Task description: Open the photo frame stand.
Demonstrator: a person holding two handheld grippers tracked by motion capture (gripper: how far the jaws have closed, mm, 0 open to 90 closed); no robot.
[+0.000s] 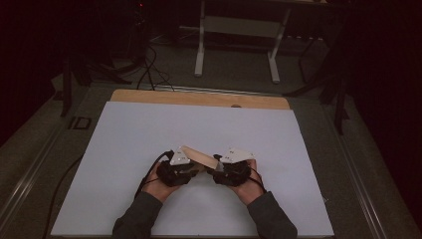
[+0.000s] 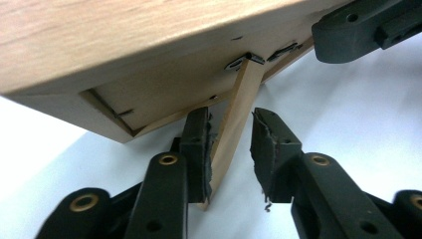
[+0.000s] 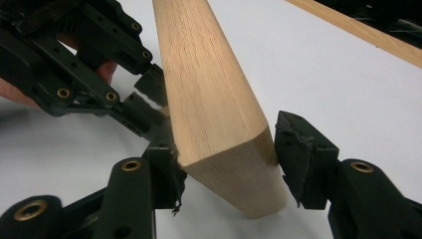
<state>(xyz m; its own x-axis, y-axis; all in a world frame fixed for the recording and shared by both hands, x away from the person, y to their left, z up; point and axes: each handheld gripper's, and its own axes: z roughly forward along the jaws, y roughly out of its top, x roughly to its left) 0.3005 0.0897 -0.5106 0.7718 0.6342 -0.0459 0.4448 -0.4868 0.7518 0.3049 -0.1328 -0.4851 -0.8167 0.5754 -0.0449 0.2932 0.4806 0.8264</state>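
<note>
A light wooden picture frame (image 1: 196,157) stands tilted on the white sheet (image 1: 149,139) between my two grippers. Its back shows in the left gripper view, with a thin wooden prop leg (image 2: 234,124) hinged by a small metal fitting. My left gripper (image 2: 231,144) straddles that leg: the left pad (image 2: 199,149) lies against it and the right pad stands apart, so it is open. My right gripper (image 3: 226,154) sits around the frame's thick end (image 3: 224,134), its pads close beside the wood without a clear squeeze, open. From above, the left gripper (image 1: 194,169) and right gripper (image 1: 215,168) face each other.
The white sheet covers a wooden table whose bare far edge (image 1: 199,98) shows at the back. Black cables (image 1: 149,69) trail on the floor beyond, near a white table stand (image 1: 236,45). A person's hands and grey sleeves (image 1: 137,219) come in from the front edge.
</note>
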